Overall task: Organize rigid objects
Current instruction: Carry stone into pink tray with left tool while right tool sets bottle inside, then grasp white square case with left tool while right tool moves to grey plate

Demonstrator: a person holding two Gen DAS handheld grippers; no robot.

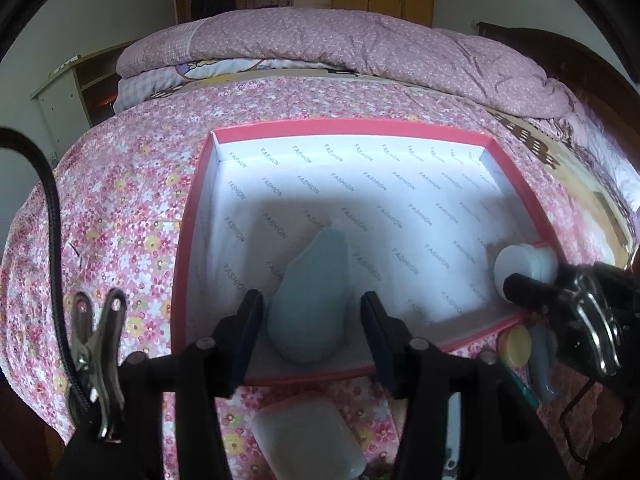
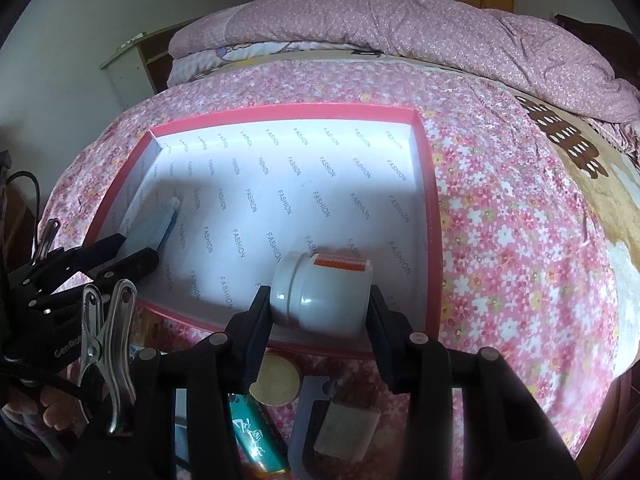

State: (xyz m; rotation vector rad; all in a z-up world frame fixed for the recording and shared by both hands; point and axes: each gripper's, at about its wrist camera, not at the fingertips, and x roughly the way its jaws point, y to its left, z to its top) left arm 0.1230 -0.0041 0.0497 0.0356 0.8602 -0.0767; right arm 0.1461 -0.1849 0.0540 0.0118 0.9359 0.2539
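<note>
A red box lined with white "FASHION" paper lies on the flowered bed; it also shows in the right wrist view. My left gripper is open, its fingers either side of a pale blue bottle lying in the box's near part, not touching it. In the right wrist view the bottle shows at the box's left. My right gripper is shut on a white jar with an orange label, held over the box's near right corner. The jar also shows in the left wrist view.
Loose items lie on the bedspread before the box: a translucent white case, a yellow round lid, a green tube, a grey block. A folded pink quilt lies at the bed's far side.
</note>
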